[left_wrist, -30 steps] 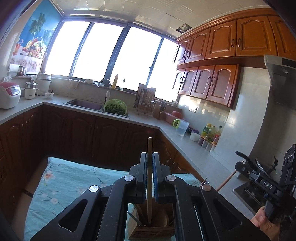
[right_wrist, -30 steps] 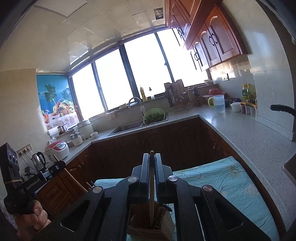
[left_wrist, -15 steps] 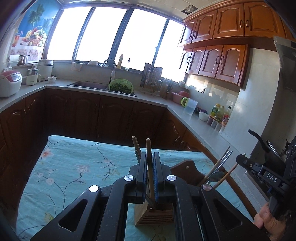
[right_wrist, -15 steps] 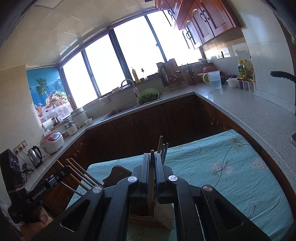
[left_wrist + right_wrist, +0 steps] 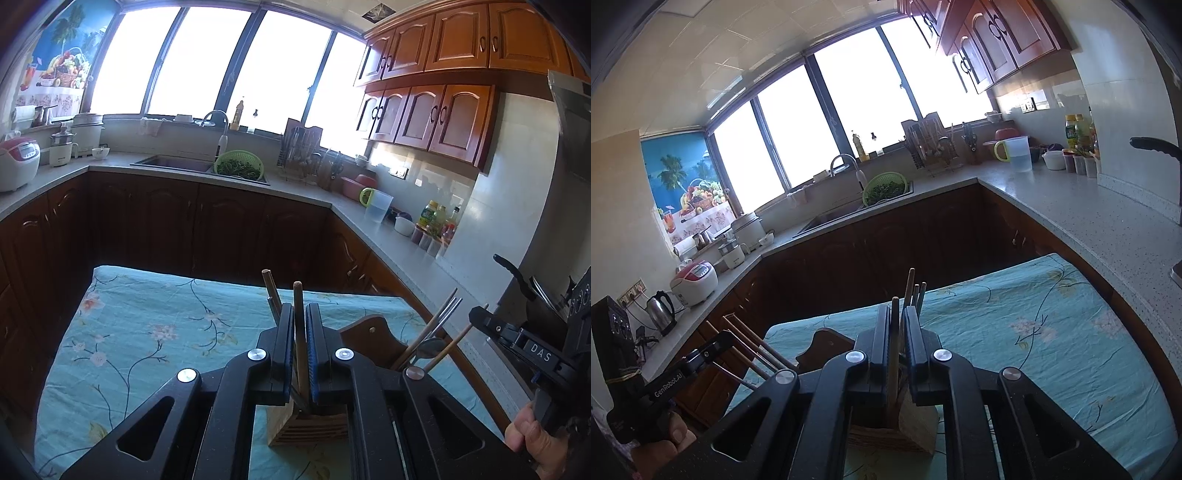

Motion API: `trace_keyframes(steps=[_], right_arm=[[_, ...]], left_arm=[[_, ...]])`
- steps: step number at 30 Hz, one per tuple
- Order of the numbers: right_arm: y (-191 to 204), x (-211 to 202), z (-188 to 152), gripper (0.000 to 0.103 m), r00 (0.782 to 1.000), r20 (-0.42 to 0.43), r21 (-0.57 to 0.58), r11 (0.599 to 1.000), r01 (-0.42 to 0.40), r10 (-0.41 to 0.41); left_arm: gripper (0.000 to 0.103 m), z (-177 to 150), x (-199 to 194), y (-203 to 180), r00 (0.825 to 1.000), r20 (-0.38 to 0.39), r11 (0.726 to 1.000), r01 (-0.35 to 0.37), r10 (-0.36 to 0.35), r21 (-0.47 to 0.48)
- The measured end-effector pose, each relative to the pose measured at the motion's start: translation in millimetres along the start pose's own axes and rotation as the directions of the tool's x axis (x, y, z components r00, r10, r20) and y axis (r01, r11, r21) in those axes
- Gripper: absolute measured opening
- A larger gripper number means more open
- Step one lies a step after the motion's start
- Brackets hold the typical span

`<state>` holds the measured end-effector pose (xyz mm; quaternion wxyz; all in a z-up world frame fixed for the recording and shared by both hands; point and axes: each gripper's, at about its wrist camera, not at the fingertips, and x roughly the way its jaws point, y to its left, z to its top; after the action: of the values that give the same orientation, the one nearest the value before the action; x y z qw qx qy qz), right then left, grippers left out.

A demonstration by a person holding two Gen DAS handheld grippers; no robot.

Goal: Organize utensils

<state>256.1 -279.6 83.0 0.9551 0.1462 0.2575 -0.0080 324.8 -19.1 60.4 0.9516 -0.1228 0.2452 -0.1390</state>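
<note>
My left gripper (image 5: 300,314) is shut on a wooden chopstick (image 5: 299,325) whose lower end goes down into a wooden utensil holder (image 5: 308,422) on the floral tablecloth. My right gripper (image 5: 897,317) is shut on another wooden chopstick (image 5: 894,343) above the same holder (image 5: 912,424). Several chopsticks and metal utensils (image 5: 432,339) lean out of the holder's other compartment beside its dark wooden back (image 5: 373,339); they also show in the right wrist view (image 5: 753,347). The right gripper's body (image 5: 532,350) shows in the left wrist view, the left gripper's body (image 5: 665,384) in the right wrist view.
The table has a teal floral cloth (image 5: 159,325). Dark cabinets and a grey counter (image 5: 391,236) ring it, with a sink, a green colander (image 5: 239,166), a jug (image 5: 378,206), bottles and a rice cooker (image 5: 16,162). A pan handle (image 5: 1156,146) juts out at right.
Both cameras have tilted down and both grippers have come lower over the holder, so the table and holder show more fully. Each stays shut on its chopstick.
</note>
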Motion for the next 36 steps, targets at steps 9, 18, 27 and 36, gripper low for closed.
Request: trace_keyframes(steps=[9, 18, 27, 36], right_arm=[[-12, -33, 0, 0.070, 0.998, 0.064, 0.065, 0.997, -0.030, 0.026], [-21, -65, -50, 0.092, 0.997, 0.038, 0.104, 0.992, -0.071, 0.068], [-23, -89, -124, 0.092, 0.991, -0.090, 0.141, 0.987, -0.084, 0.097], [-21, -138, -177, 0.092, 0.991, -0.116, 0.104, 0.993, -0.053, 0.065]], left_arm=[[0.054, -11, -33, 7, 0.999, 0.052, 0.998, -0.006, 0.010, -0.062], [0.068, -70, -78, 25, 0.998, 0.015, 0.987, -0.054, 0.057, -0.151], [0.069, -116, -138, 28, 0.994, -0.059, 0.979, -0.097, 0.088, -0.177], [0.080, -162, -205, 29, 0.991, -0.052, 0.969, -0.133, 0.125, -0.206]])
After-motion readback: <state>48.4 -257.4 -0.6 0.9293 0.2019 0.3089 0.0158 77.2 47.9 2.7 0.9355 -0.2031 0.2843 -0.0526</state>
